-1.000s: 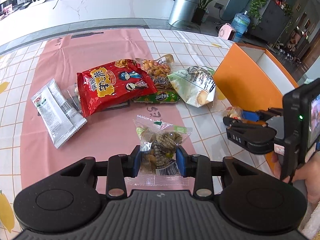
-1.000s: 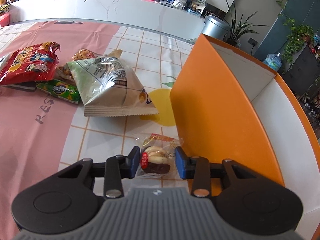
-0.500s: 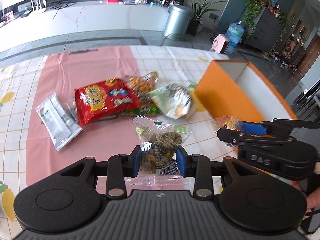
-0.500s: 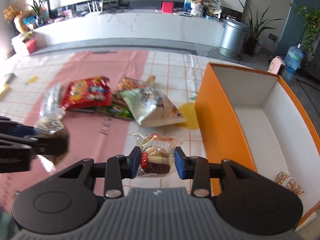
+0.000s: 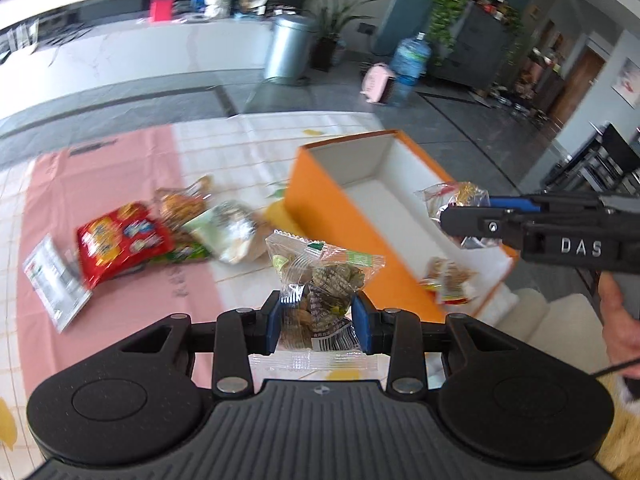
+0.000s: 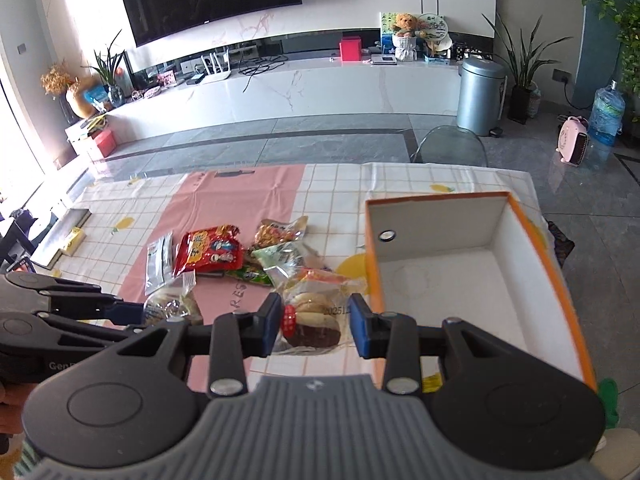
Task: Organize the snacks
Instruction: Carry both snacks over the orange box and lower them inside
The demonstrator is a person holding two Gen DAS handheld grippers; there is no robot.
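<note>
My left gripper (image 5: 318, 322) is shut on a clear packet of mixed nuts (image 5: 320, 284), held above the table left of the orange box (image 5: 340, 232). My right gripper (image 6: 314, 326) is shut on a clear-wrapped cookie sandwich packet (image 6: 312, 320); in the left wrist view it (image 5: 460, 216) hangs over the box's white inside. One snack packet (image 5: 448, 280) lies in the box near its front end. The left gripper (image 6: 132, 314) with its packet shows at the left of the right wrist view.
A pile of snacks lies on the pink-and-checked tablecloth: a red bag (image 6: 210, 250), a pale green bag (image 6: 284, 258), a nut packet (image 6: 276, 234), a green bar (image 6: 248, 276) and white sachets (image 6: 158, 260). The box (image 6: 536, 240) stands at the table's right edge.
Both grippers have risen from the table with their packets. The right gripper has moved over the box; the left has swung toward it.
</note>
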